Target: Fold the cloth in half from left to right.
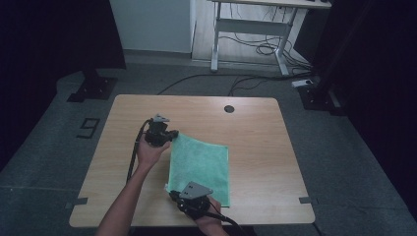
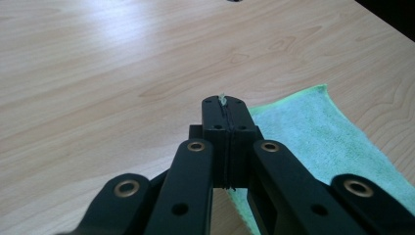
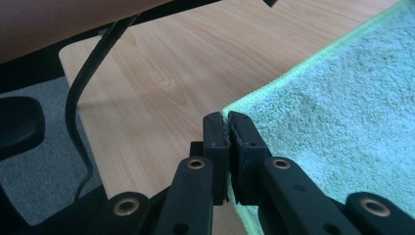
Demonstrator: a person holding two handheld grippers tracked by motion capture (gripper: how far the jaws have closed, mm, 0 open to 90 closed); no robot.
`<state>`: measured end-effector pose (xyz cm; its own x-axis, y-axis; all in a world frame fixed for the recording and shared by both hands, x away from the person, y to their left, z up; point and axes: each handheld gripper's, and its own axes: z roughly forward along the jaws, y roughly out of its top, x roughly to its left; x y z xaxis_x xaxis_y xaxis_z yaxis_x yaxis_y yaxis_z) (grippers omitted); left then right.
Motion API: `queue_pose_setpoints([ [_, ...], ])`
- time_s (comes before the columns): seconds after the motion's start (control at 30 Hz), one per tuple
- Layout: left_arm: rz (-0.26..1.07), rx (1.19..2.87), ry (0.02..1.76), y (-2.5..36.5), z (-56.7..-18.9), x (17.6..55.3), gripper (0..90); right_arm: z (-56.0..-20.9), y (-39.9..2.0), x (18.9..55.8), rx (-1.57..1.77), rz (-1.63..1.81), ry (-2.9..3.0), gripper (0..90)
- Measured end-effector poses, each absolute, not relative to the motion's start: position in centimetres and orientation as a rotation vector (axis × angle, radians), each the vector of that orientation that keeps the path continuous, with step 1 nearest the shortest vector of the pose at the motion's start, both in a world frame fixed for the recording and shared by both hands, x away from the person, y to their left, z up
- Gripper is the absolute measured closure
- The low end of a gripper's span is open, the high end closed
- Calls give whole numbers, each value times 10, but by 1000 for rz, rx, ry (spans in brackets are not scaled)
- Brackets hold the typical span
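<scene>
From the high view I have a green towel lying flat on the wooden table, a little toward the near edge. My left gripper sits at the towel's far left corner, my right gripper at its near left corner, so I hold 2 corners along 1 edge.

Over to the left gripper view: the jaws are clamped tight together, and a thin wisp of green fabric pokes out between the tips of the left gripper. The rest of the towel spreads away to the right on the table. That bite looks very shallow to me.

Now the right gripper view: the right gripper is pinched shut on the towel's corner hem, right at the stitched edge, near the table's own edge.

My worry from here: if I lift or fold, the left corner could slide out, since so little cloth is caught. Pulling the 2 hands apart too hard could tug either corner free, and uneven lifting would leave the fold skewed.
</scene>
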<state>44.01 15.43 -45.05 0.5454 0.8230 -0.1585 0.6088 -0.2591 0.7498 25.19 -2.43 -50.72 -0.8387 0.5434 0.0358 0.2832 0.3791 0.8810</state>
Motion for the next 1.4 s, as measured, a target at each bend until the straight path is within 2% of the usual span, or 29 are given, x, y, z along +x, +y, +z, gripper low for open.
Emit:
queue_pose_setpoints([
  [0.2,339,1992,1168,160,-447,441,896,-491,-11,251,651,1445,2374,860],
  [0.53,311,2005,1188,160,-459,442,896,-508,-17,251,718,1449,2403,860],
  [0.9,337,1982,1204,178,-446,438,896,-494,0,247,653,1527,2363,860],
  [1.4,296,2015,1194,146,-457,447,895,-501,-24,247,727,1513,2347,859],
])
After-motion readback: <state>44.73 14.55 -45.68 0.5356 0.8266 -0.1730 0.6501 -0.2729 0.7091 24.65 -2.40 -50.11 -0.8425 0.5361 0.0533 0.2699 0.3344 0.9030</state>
